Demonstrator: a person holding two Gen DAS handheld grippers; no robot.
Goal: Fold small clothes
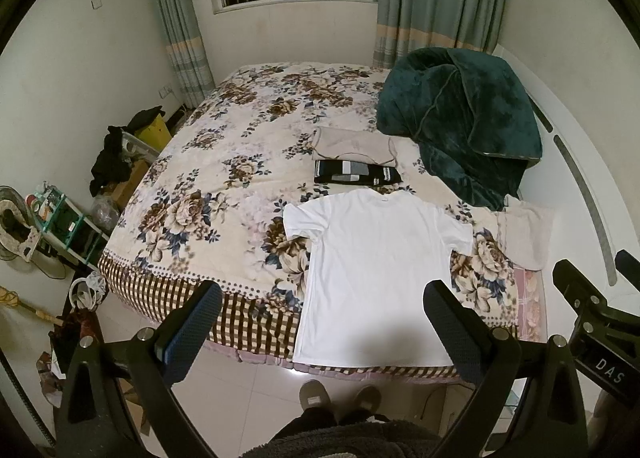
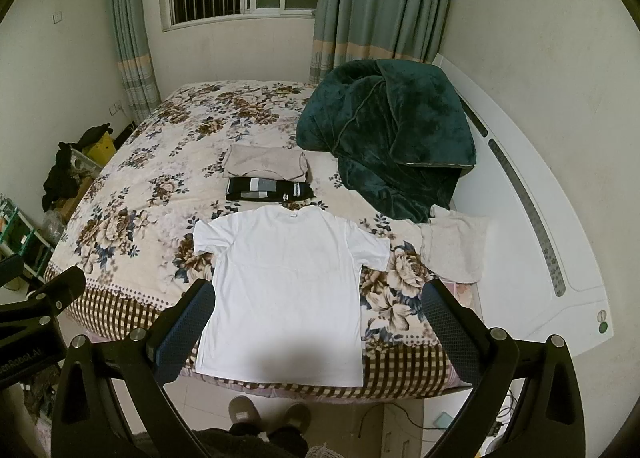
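Observation:
A white T-shirt (image 1: 376, 270) lies spread flat at the near edge of the flowered bed (image 1: 208, 186), collar away from me, hem hanging over the edge. It also shows in the right wrist view (image 2: 288, 290). Beyond its collar lie a folded black striped garment (image 1: 356, 173) and a folded beige garment (image 1: 354, 144). My left gripper (image 1: 324, 310) is open and empty, held above the floor before the shirt's hem. My right gripper (image 2: 320, 306) is open and empty, also held back over the hem.
A dark green blanket (image 1: 460, 114) is heaped at the bed's right by the white headboard (image 1: 576, 162). A pale towel (image 2: 456, 250) lies right of the shirt. Shelves and clutter (image 1: 60, 218) stand left of the bed. My slippers (image 1: 340, 398) are on the tiled floor.

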